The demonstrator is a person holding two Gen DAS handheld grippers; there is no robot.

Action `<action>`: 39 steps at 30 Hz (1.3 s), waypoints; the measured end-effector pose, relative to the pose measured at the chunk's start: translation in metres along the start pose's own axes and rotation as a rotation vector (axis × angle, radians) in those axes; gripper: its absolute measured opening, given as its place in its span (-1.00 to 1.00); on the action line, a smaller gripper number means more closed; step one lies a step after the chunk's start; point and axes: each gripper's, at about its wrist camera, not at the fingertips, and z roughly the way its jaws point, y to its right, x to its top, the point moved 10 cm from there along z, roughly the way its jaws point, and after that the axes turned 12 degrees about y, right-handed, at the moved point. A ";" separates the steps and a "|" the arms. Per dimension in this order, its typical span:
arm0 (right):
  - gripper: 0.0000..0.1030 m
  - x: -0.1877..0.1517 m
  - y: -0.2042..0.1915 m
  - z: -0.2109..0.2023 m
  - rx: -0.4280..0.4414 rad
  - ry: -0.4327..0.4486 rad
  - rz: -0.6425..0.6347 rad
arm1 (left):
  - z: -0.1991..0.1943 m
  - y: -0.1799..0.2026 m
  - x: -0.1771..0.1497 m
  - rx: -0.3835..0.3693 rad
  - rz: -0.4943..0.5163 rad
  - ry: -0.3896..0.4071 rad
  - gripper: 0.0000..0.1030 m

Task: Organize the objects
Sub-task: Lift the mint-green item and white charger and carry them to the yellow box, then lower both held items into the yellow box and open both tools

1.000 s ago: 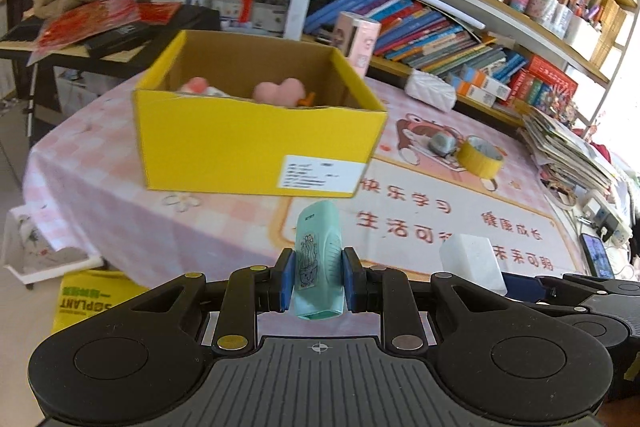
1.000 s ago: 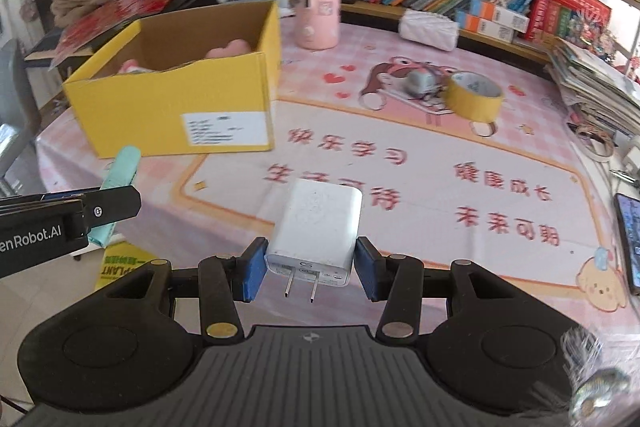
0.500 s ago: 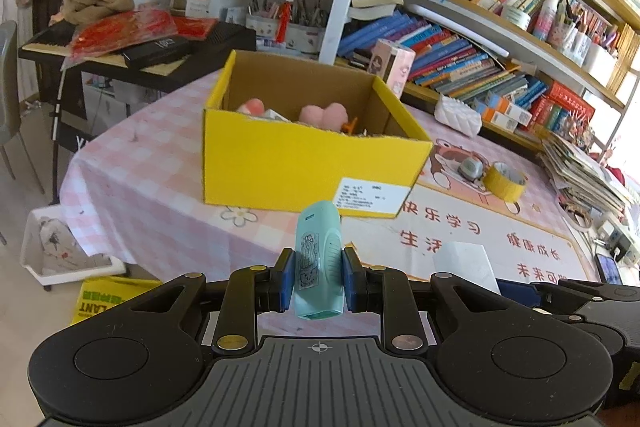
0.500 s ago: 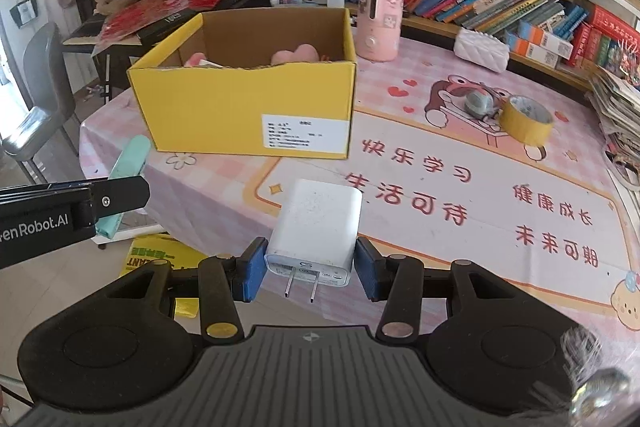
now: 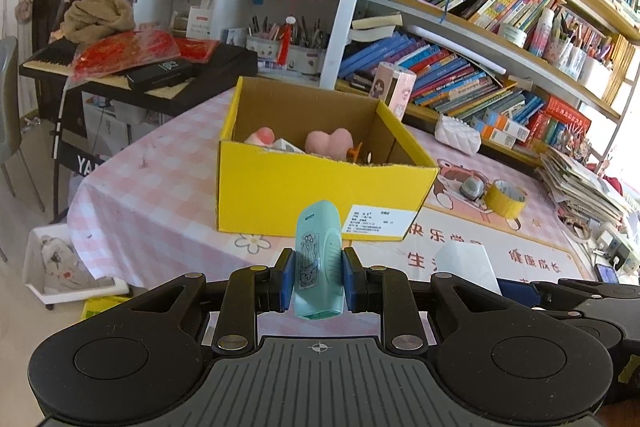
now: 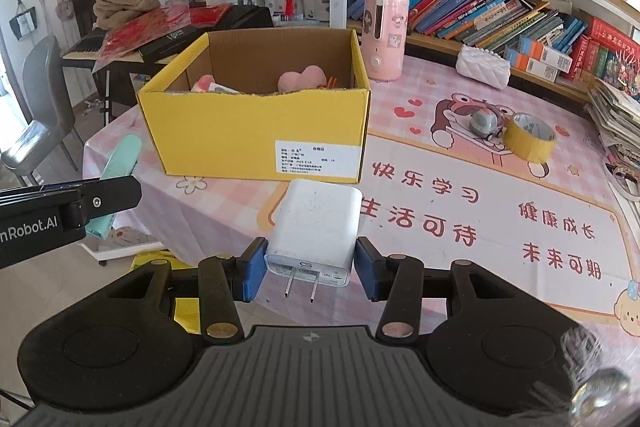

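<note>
left gripper: tilted down toward table, jaws clamped on mint-green case, held upright in air.
right gripper: angled down, pads pressed on white charger, prongs facing camera.
yellow box: on pink checked tablecloth, ahead of both grippers, pink plush seen inside.

Yellow box open-topped, pink toys inside; bare tablecloth right of box.
</note>
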 end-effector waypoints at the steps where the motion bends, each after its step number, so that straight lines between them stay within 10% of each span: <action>1: -0.13 0.001 -0.001 -0.001 0.000 0.003 -0.001 | -0.001 0.000 0.002 0.000 -0.002 0.004 -0.56; 18: -0.13 0.045 0.004 0.013 -0.003 0.094 -0.017 | 0.011 0.003 0.037 -0.012 -0.008 0.086 -0.56; 39: -0.13 0.155 0.023 0.119 0.085 0.201 -0.053 | 0.139 0.002 0.088 0.081 0.050 0.097 -0.56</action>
